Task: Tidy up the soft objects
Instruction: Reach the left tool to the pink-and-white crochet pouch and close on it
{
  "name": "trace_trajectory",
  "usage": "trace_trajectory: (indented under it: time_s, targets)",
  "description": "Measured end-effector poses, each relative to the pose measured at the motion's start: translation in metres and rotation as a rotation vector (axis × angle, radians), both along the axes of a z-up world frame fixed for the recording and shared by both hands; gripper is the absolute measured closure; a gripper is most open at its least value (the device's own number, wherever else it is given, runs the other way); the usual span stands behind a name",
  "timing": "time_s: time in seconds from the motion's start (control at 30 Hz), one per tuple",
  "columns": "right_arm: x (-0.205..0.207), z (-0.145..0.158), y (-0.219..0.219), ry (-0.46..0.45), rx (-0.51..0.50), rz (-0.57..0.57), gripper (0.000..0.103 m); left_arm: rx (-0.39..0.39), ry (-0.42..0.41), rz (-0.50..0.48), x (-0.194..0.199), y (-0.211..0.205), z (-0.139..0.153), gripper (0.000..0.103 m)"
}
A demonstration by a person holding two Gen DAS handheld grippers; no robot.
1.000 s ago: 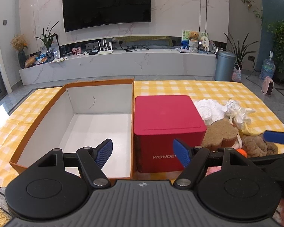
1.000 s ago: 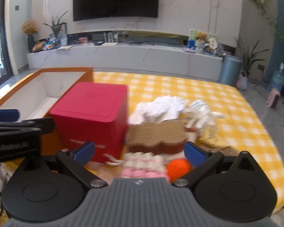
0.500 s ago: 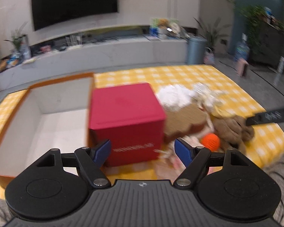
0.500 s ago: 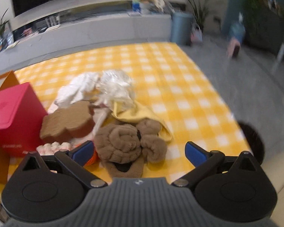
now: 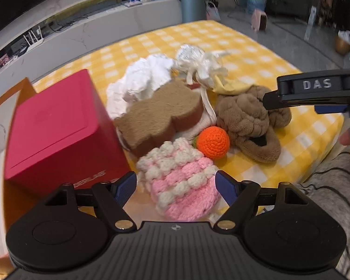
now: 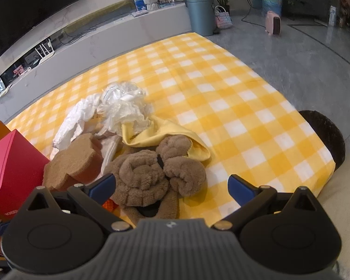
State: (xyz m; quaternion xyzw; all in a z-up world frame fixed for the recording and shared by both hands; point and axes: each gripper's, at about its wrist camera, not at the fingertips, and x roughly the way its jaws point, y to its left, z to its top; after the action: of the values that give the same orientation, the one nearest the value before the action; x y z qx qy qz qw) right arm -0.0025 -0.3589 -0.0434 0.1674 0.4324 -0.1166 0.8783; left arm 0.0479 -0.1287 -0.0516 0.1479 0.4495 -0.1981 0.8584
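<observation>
A pile of soft things lies on the yellow checked cloth (image 6: 233, 98). My left gripper (image 5: 176, 185) is open, its jaws on either side of a pink and white crocheted piece (image 5: 184, 179). Behind it lie an orange crocheted ball (image 5: 212, 142), a brown toast-shaped cushion (image 5: 161, 119), a white cloth (image 5: 144, 79) and crumpled clear plastic (image 5: 198, 65). My right gripper (image 6: 171, 184) is open over a brown plush slipper (image 6: 151, 177); it shows in the left wrist view (image 5: 310, 93) above the slipper (image 5: 247, 121). A yellow cloth (image 6: 165, 135) lies behind.
A red box (image 5: 56, 130) stands left of the pile, against an orange-rimmed carton (image 5: 2, 100). The table's right edge (image 6: 324, 158) is close, with a dark round stool (image 6: 326, 130) beside it. A TV bench runs along the back.
Both grippers have swung right, from the carton and red box to the pile. The left has closed in on the pink crochet, the right on the brown slipper.
</observation>
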Motion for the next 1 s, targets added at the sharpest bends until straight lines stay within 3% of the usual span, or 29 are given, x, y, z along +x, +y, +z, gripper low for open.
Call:
trace_trajectory:
  time_s: [0.1, 0.37, 0.57, 0.73, 0.87, 0.93, 1.0]
  targets:
    - [0.0, 0.0, 0.004, -0.009, -0.004, 0.025, 0.003, 0.007, 0.049, -0.004, 0.007, -0.006, -0.011, 0.013]
    - [0.001, 0.0, 0.007, -0.005, -0.038, 0.025, 0.003, 0.019, 0.085, 0.03, 0.026, -0.015, -0.028, 0.007]
    - [-0.002, 0.003, 0.008, -0.027, -0.041, 0.032, 0.003, -0.033, 0.14, 0.059, 0.039, -0.008, -0.04, 0.007]
    - [-0.005, 0.007, 0.011, -0.062, -0.042, 0.054, 0.003, -0.076, 0.161, 0.06, 0.041, 0.002, -0.036, 0.024]
    - [-0.005, 0.007, 0.012, -0.081, 0.012, 0.099, 0.003, -0.112, 0.153, 0.046, 0.04, 0.01, -0.034, 0.037]
    - [-0.006, 0.007, 0.011, -0.086, 0.038, 0.108, 0.007, -0.128, 0.149, 0.036, 0.04, 0.012, -0.032, 0.042]
    - [-0.007, 0.007, 0.011, -0.097, 0.079, 0.132, 0.021, -0.156, 0.147, 0.041, 0.04, 0.016, -0.029, 0.045]
